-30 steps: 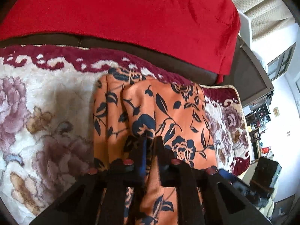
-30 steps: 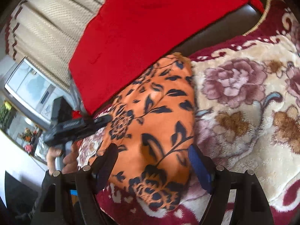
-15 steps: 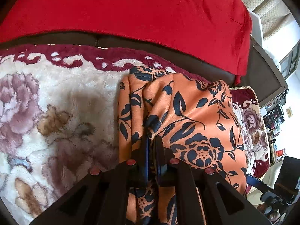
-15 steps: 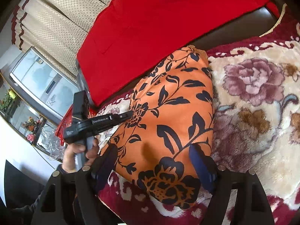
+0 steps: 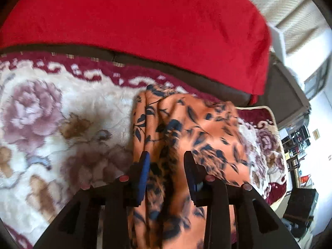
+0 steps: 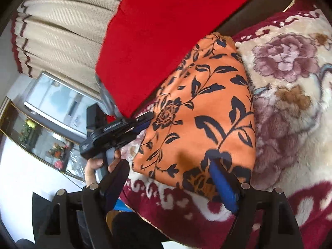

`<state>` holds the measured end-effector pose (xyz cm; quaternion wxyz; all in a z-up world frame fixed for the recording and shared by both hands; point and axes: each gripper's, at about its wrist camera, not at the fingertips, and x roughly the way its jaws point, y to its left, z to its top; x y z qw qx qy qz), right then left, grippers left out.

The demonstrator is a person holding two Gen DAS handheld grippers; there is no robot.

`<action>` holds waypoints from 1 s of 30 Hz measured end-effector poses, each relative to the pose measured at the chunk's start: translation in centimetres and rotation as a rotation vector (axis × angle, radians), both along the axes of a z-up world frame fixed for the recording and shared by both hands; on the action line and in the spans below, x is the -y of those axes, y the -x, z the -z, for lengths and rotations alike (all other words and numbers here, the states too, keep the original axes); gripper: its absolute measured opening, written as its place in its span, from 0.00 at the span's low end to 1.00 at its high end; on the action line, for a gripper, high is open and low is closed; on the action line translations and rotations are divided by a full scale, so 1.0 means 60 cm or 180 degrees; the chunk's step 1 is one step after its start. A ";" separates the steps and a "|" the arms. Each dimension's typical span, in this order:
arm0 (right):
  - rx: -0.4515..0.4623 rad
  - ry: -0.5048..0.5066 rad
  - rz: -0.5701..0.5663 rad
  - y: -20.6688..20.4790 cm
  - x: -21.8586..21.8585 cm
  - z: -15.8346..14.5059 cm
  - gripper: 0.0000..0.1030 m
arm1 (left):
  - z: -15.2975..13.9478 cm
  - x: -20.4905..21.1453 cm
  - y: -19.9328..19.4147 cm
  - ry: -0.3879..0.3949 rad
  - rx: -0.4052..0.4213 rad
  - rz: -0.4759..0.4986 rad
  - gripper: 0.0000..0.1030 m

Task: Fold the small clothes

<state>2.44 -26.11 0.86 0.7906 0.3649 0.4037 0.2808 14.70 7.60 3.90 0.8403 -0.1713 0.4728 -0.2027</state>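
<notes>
on floral blanket (image 6: pixel 290 108), orange garment (image 6: pixel 203 112)

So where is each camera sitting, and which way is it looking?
Left wrist: on the left claw, looking along its open fingers at the orange cloth on the blanket.
Right wrist: on the right claw, open, facing the same cloth; the left claw and hand show.
Both share cloth, blanket and red cover.
</notes>
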 end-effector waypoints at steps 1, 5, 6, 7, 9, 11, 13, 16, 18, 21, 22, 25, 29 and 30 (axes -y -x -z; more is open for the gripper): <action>0.0035 -0.0028 0.0037 0.011 0.003 -0.001 0.80 | -0.009 0.000 0.015 0.0025 0.0061 0.0045 0.35; -0.0031 -0.0201 0.0216 0.047 0.014 0.029 0.80 | -0.029 0.029 0.042 0.0064 0.0181 0.0210 0.35; -0.0041 -0.0226 0.0231 0.050 0.016 0.034 0.80 | -0.033 0.045 0.042 -0.0008 0.0239 0.0281 0.35; -0.0057 -0.0261 0.0248 0.051 0.019 0.037 0.80 | -0.037 0.056 0.038 -0.0086 0.0286 0.0311 0.35; -0.0050 -0.0316 0.0286 0.048 0.030 0.035 0.80 | -0.031 0.076 0.024 -0.0193 0.0255 0.0296 0.35; -0.0001 -0.0333 0.0353 0.038 0.049 0.030 0.80 | -0.014 0.093 0.009 -0.0360 0.0211 0.0258 0.35; -0.0048 -0.0417 0.0452 0.019 0.073 0.036 0.80 | 0.014 0.103 -0.001 -0.0579 0.0132 0.0220 0.35; -0.0380 -0.0488 0.0488 -0.026 0.098 0.076 0.81 | 0.038 0.103 0.005 -0.0702 0.0184 0.0216 0.36; -0.0509 -0.0580 0.0312 -0.052 0.093 0.094 0.81 | 0.038 0.105 0.010 -0.0767 0.0257 0.0240 0.36; -0.0438 -0.0466 0.0024 -0.073 0.063 0.077 0.66 | 0.039 0.102 0.007 -0.0804 0.0275 0.0231 0.37; -0.0420 -0.0299 0.0000 -0.075 0.053 0.069 0.31 | 0.041 0.101 0.008 -0.0789 0.0275 0.0230 0.37; -0.0517 0.0119 0.0007 -0.083 0.035 0.069 0.30 | 0.045 0.098 0.007 -0.0726 0.0319 0.0274 0.37; -0.0268 0.1418 -0.0028 -0.086 -0.025 0.032 0.29 | 0.046 0.102 0.009 -0.0796 0.0367 0.0264 0.38; -0.0223 0.1545 -0.0042 -0.085 -0.036 0.024 0.29 | 0.047 0.100 0.008 -0.0775 0.0358 0.0253 0.38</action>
